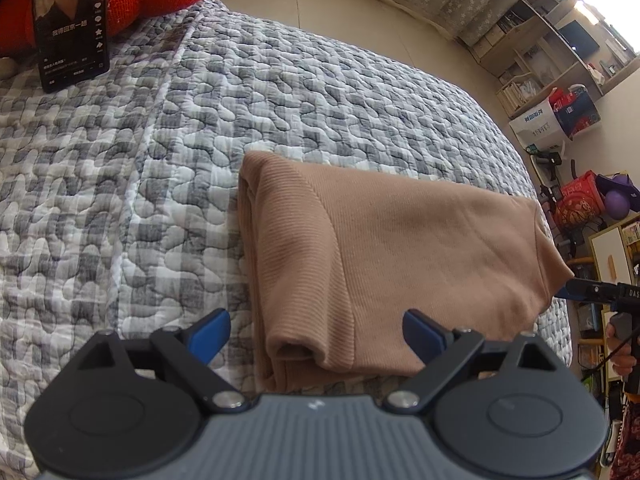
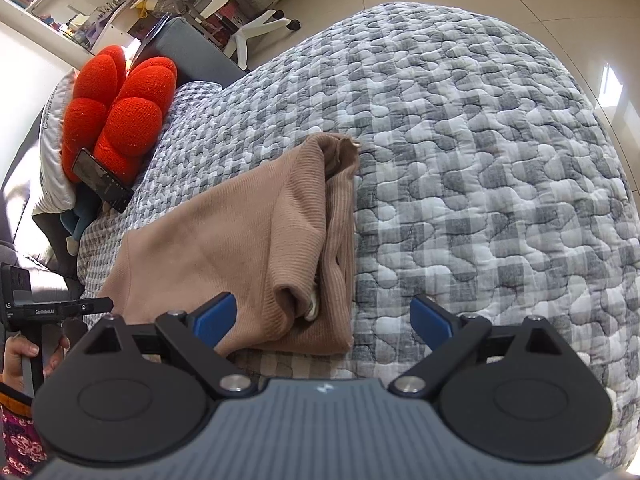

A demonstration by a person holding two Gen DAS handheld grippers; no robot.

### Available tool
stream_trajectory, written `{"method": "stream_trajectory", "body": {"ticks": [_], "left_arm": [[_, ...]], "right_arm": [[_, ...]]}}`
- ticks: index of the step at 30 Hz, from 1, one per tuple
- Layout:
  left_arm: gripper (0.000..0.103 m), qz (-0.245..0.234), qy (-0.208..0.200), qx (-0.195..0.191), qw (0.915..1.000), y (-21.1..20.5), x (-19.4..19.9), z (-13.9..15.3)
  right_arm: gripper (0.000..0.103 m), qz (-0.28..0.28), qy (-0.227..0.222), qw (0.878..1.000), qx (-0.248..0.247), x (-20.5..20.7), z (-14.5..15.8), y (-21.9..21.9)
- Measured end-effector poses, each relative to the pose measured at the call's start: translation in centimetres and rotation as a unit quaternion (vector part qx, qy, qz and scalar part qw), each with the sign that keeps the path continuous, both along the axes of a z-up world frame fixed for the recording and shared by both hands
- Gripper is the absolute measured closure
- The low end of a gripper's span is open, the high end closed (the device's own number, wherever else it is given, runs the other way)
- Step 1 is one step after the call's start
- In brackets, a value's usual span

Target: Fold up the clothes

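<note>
- The sweater [image 1: 400, 264] lies on the bed [image 1: 320, 92], near its close edge, already doubled into a compact, roughly rectangular bundle with several layers stacked at one long side. Whether that is the finished fold or a stage with another fold to come, the pictures do not settle.
- The left gripper [image 1: 316, 336] hangs just short of the bundle's near edge, jaws wide apart and holding nothing. One blue pad sits over the quilt, the other over the cloth, so the layered corner falls between them.
- The right gripper [image 2: 324, 320] is also spread open and empty, its left pad over the sweater's near corner, its right pad over bare quilt. In the left view it shows only as a dark tip at the bundle's far right corner.
- Both tools face the same bundle from opposite ends — a stance that would suit either taking hold of the two ends or having just let go of them.
- The sweater is a tan knit: fine ribbing on the sleeve and hem, a smoother face on the body, soft rounded folds rather than sharp creases. A small pale tag or label peeks from the layers in the right view.
- The bed cover is a grey-and-white checked quilt, stitched in puffy, pebble-like shapes — a soft, yielding surface.
- At the far left, a phone [image 2: 102, 180] leans against a red plush cushion [image 2: 120, 120], well apart from the sweater.
</note>
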State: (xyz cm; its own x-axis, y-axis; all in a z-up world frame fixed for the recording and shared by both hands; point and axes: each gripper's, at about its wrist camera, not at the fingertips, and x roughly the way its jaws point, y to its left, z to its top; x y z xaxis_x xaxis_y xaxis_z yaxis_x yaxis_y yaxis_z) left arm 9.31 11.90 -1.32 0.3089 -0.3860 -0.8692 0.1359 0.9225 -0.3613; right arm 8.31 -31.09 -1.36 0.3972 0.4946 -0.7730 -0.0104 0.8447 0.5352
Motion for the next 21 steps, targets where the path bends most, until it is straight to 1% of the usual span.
{"method": "stream_trajectory", "body": {"ticks": [14,17,21], "left_arm": [[0.009,-0.010,0.004,0.006,0.9999,-1.0,1.2,-0.7],[0.009,-0.009,0.001,0.003,1.0000,-0.8,1.5,-0.9],[0.009,-0.006,-0.003,-0.012,0.9999,0.0,1.7,-1.1]], "right_arm": [[0.008,0.002,0.007,1.000,0.002,0.6,-0.3,0.1],[0.008,0.001,0.008,1.000,0.002,0.7,-0.4,0.0],[0.008,-0.002,0.011,1.000,0.003,1.1,-0.6,-0.2]]}}
